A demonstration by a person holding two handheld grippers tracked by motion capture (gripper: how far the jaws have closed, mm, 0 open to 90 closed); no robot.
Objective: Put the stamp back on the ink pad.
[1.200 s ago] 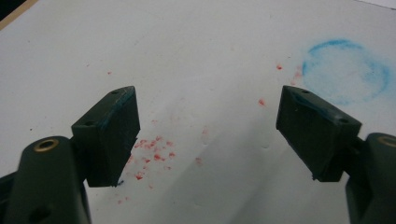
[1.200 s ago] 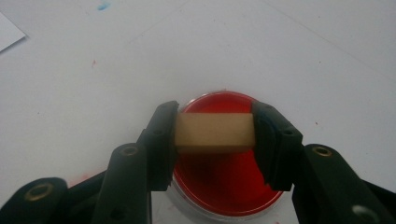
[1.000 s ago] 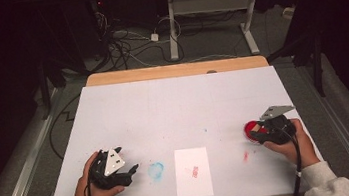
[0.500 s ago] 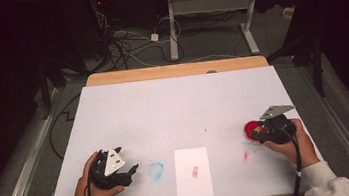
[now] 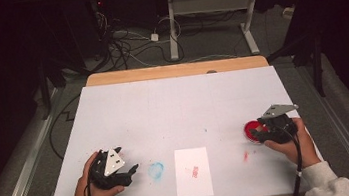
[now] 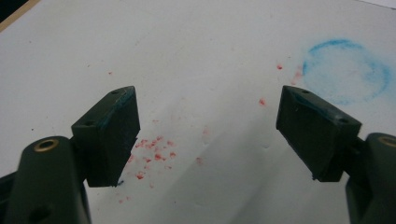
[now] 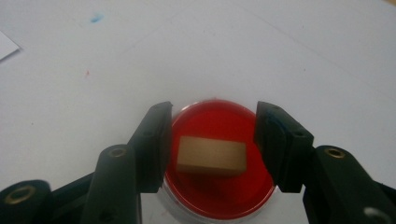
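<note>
A small tan block point(image 7: 212, 155) lies in a round red dish point(image 7: 215, 196) on the white table point(image 5: 179, 112). My right gripper point(image 7: 214, 116) straddles the block. Its jaws have just been opening, and a narrow gap shows on each side of the block. From above, the right gripper point(image 5: 267, 132) hangs over the red dish point(image 5: 253, 131) at the table's right. My left gripper point(image 5: 131, 173) rests at the front left. In its own view the left gripper point(image 6: 208, 112) stands wide open over bare table with nothing between its fingers.
A white card point(image 5: 192, 172) with a small red mark lies at the front centre. A blue ring stain point(image 5: 156, 170) sits left of it, close to the left gripper. Red specks point(image 6: 154, 154) dot the table, and a red smear point(image 5: 245, 156) lies near the dish.
</note>
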